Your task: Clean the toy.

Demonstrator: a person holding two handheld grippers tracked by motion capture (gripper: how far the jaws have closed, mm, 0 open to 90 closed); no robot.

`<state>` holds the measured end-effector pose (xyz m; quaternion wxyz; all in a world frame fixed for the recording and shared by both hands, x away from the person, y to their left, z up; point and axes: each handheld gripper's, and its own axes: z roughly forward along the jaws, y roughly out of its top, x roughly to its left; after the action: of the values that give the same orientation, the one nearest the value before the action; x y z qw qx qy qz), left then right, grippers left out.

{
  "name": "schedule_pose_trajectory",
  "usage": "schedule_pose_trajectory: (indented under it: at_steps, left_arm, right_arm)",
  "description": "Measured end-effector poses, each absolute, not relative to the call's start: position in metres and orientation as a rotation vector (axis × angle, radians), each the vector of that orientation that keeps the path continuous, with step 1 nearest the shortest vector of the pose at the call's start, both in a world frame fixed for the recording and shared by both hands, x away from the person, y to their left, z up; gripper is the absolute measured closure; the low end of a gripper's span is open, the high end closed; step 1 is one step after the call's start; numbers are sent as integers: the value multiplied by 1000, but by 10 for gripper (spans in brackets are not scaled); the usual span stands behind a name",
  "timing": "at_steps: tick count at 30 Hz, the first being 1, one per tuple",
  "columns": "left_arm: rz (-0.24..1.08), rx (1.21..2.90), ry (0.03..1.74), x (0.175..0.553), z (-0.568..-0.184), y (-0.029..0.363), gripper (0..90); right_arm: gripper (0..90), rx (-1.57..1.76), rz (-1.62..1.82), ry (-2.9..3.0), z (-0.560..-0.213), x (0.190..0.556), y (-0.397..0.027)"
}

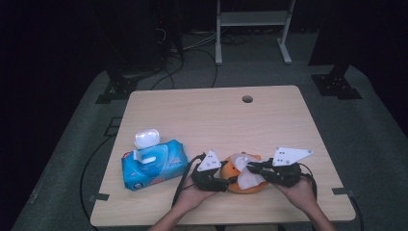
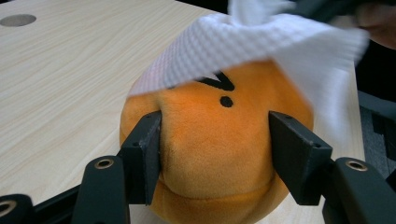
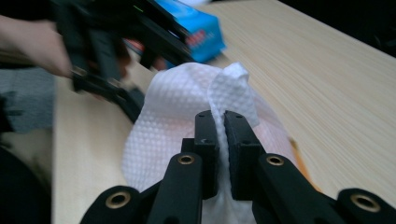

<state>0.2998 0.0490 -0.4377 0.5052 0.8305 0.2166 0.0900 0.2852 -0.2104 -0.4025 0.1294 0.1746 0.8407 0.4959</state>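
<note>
A: Orange plush toy low and centre in the high view, on the tabletop near its front edge. Left gripper clamped on it, jaws pressed into the fur on both flanks, as seen in the left gripper view.

B: Right gripper coming in from the right of the frame, jaws pinched tight on a fold of the white wipe. Wipe draped over the top of the toy, partly covering the stitched face.

A: Risks from here?

B: Thin pinch on a single fold, so likely to slip free under a hard rub. Soft toy, too: could squirm out of the left jaws or roll if pushed sideways. Wipe might bunch up and smear rather than clean.

A: And the two grippers very close together over the toy. Possible knock between them.

B: Containers?

A: Blue wipe pack at lower left of the high view, lying flat, lid flipped open toward the back. Contents hidden behind the opening; a bit of white at the slot, probably the next sheet, hard to tell.

B: Well apart from the toy, so no risk of being swept off.
</note>
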Motion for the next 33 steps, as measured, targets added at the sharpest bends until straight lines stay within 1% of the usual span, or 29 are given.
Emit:
schedule_pose_trajectory:
  at_steps: [3,9,12,15,21,24,28,30,33]
  left_arm:
    - [189,1995,554,303,-440,53,393]
    - [142,1954,638,311,-443,59,398]
    - [121,1937,675,315,-445,62,398]
    - [103,1930,691,319,-446,66,398]
    - [91,1922,702,320,-446,66,397]
    - [85,1916,712,321,-447,67,397]
    - [60,1900,738,322,-448,70,396]
    - [50,1895,739,322,-448,70,396]
    - [54,1893,733,321,-447,68,394]
  right_arm:
    - [834,474,1361,2483,-409,284,-206]
    - [834,623,1342,2415,-412,289,-242]
    - [833,551,1393,2426,-409,283,-234]
    - [832,502,1354,2454,-410,279,-220]
    - [834,625,1323,2422,-411,288,-244]
    - [833,598,1387,2397,-405,285,-241]
    - [832,481,1374,2451,-407,279,-219]
    - [834,492,1371,2460,-409,280,-221]
    - [834,574,1315,2438,-410,286,-236]
